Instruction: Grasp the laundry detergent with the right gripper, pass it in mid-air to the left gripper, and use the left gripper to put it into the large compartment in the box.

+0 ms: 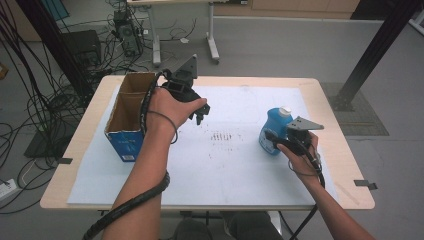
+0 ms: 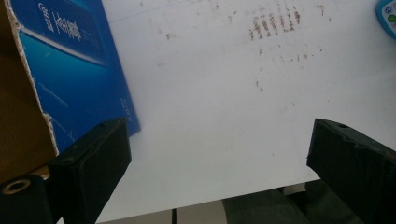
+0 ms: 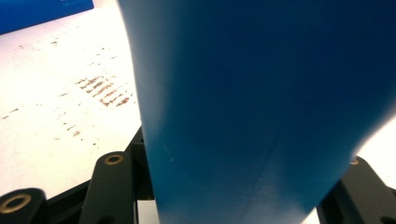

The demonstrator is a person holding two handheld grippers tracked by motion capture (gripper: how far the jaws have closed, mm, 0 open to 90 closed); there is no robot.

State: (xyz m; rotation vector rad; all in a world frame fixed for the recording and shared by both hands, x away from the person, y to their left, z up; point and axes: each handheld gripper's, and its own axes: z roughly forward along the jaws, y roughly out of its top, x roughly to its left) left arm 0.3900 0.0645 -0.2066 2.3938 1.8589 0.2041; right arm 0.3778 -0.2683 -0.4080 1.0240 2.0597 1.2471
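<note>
A blue bottle (image 1: pixel 273 131) with a white cap stands upright on the white sheet at the right. My right gripper (image 1: pixel 274 139) is shut on its body from the near side; in the right gripper view the bottle (image 3: pixel 261 107) sits tight between the jaws. A tall open cardboard box (image 1: pixel 127 112) with blue sides stands at the left. My left gripper (image 1: pixel 200 116) hovers just right of the box, above the sheet, and is open with nothing between its pads (image 2: pixel 93 163). The box's blue side (image 2: pixel 79 70) is at the left in the left gripper view.
A white sheet (image 1: pixel 225 170) with a patch of brown smudges (image 1: pixel 224 136) covers most of the wooden table (image 1: pixel 345 165). Cables, a desk frame and a black post stand on the floor beyond the far edge.
</note>
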